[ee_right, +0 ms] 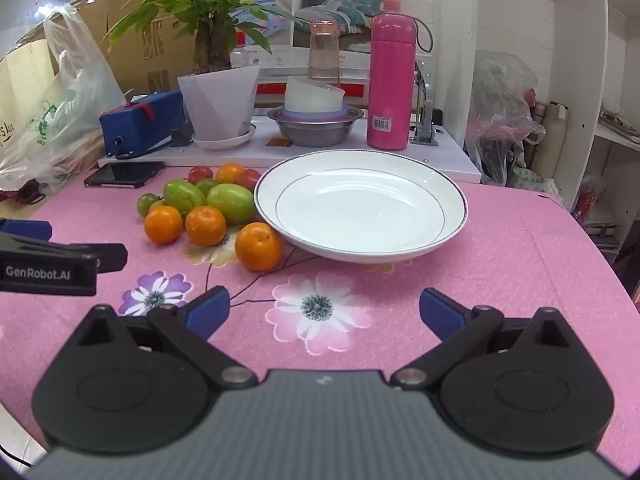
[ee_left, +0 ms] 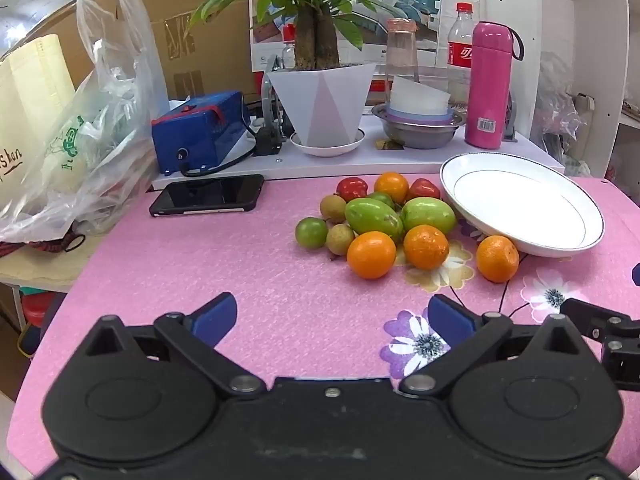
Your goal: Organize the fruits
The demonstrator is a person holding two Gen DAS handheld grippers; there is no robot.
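We are at the start, with our left gripper (ee_left: 332,318) and right gripper (ee_right: 324,312) both spread wide and empty above the mat's near edge, so next we should reach for the orange (ee_right: 259,246) touching the empty plate (ee_right: 452,216) mid-mat.

Cluttered home: potted plant (ee_left: 316,40); flowered tablecloth (ee_left: 248,264)

**A pink flowered table and what lies on it**

The table (ee_right: 520,264) is covered with a pink cloth with printed flowers. A white plate (ee_right: 360,204) lies on it, its left edge propped up. Just beside the plate is a heap of fruits (ee_left: 384,220): oranges, green ones, red ones. A black phone (ee_left: 208,196) lies near the back edge, well apart from the fruits.
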